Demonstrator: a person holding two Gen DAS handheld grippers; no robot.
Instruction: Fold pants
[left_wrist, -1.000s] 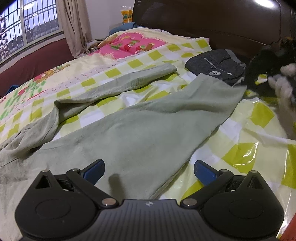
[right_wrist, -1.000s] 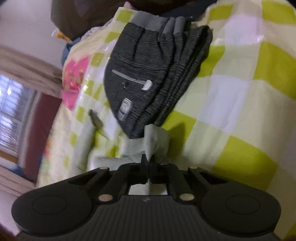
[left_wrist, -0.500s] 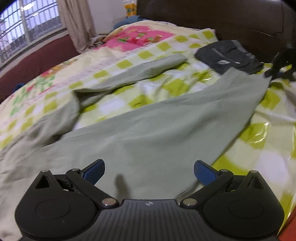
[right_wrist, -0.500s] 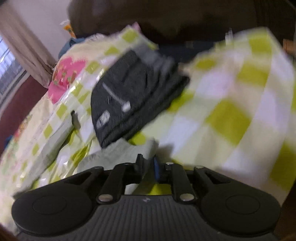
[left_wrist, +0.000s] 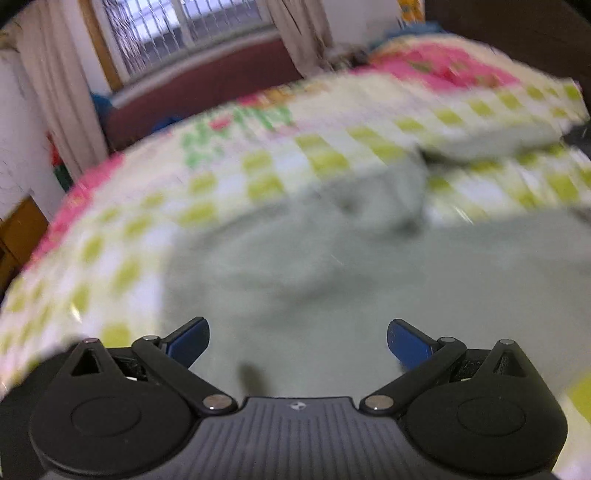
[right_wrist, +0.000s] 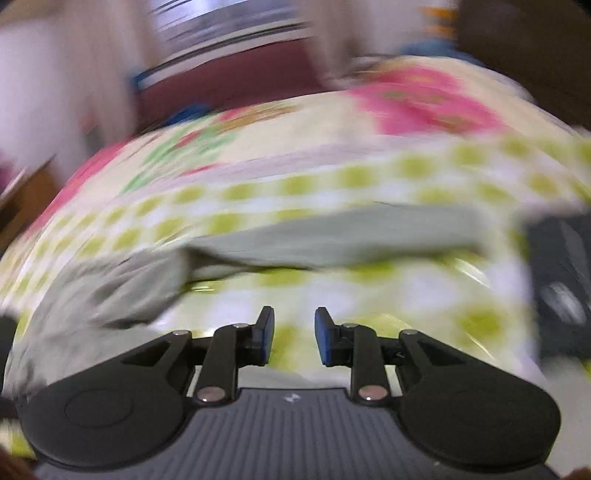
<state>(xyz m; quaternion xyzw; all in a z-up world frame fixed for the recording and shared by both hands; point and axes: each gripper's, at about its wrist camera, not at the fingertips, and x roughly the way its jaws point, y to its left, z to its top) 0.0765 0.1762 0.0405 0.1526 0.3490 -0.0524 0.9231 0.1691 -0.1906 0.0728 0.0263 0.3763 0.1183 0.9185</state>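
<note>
Pale green cotton pants (left_wrist: 332, 295) lie unfolded on checked bedsheet (left_wrist: 129, 229); my left gripper (left_wrist: 297, 343) wide open, right gripper (right_wrist: 293, 338) part-open, both empty; folding barely begun.

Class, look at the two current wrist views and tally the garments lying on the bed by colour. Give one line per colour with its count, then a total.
Pale green fabric pants: 1
Dark grey folded garment, at the right edge of the right wrist view: 1
Total: 2 garments on the yellow-and-white checked bedspread
</note>
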